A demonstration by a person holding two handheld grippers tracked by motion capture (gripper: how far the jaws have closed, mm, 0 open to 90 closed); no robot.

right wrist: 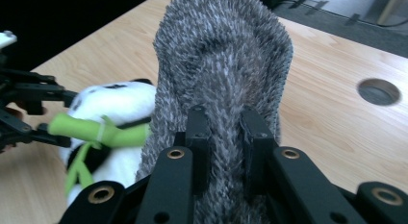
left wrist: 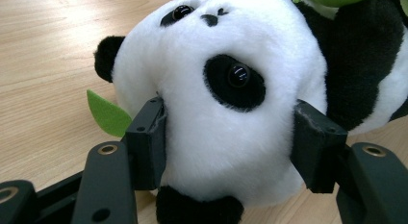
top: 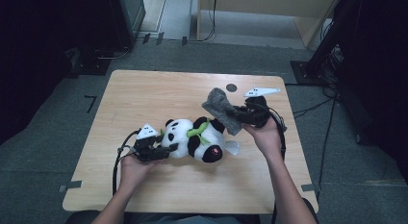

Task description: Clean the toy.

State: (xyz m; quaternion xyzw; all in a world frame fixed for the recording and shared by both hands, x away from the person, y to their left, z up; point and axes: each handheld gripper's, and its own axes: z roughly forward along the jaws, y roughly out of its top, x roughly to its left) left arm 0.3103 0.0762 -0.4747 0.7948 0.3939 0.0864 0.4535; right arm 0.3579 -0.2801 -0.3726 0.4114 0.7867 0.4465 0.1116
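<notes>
Up close in the left gripper view: left hand-held gripper clamped either side of the plush panda's white head, green leaf beside it. From above: panda lying on the counter, right hand-held gripper raised, pinching a grey fuzzy cloth over its feet.

Light wooden table, plush panda lying on it

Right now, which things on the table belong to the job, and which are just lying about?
In the job: panda plush, clamped at the head by the left gripper; grey fuzzy cloth, pinched by the right gripper.
Lying about: table's round hole; floor cables.
</notes>
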